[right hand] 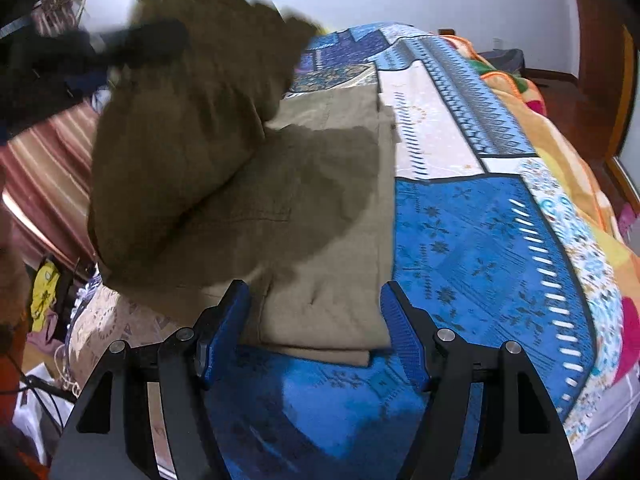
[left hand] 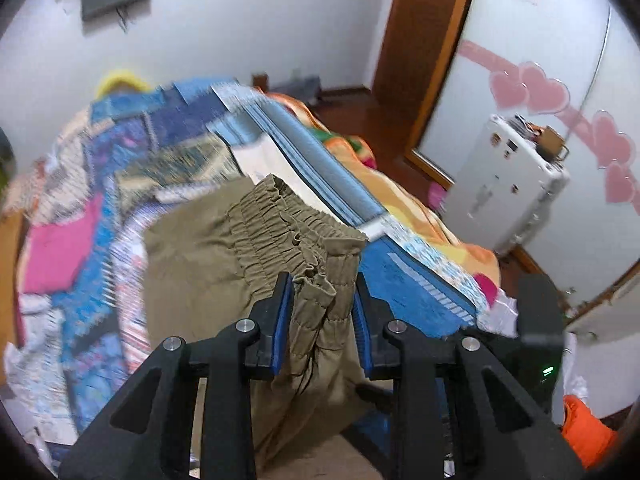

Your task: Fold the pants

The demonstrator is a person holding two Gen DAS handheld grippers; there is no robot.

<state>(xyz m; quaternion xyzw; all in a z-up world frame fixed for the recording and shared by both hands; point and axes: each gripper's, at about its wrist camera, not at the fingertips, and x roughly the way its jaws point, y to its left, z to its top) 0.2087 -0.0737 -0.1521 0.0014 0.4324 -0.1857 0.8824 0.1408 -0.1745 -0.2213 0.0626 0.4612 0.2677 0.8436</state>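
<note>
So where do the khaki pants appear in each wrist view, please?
Left wrist: the khaki pants are at centre, their elastic waistband running down between the jaws.
Right wrist: the pants are centre-left, one part lifted at upper left.
Shared landmark: blue patterned bedspread.

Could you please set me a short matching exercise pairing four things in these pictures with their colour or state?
Things:
1. pants
2. left claw
3. right claw
4. bedspread

States:
A. blue patchwork pattern
B. open above the pants' hem end
C. olive, one end lifted
D. closed on the gathered waistband

Pairs: 1-C, 2-D, 3-B, 4-A
</note>
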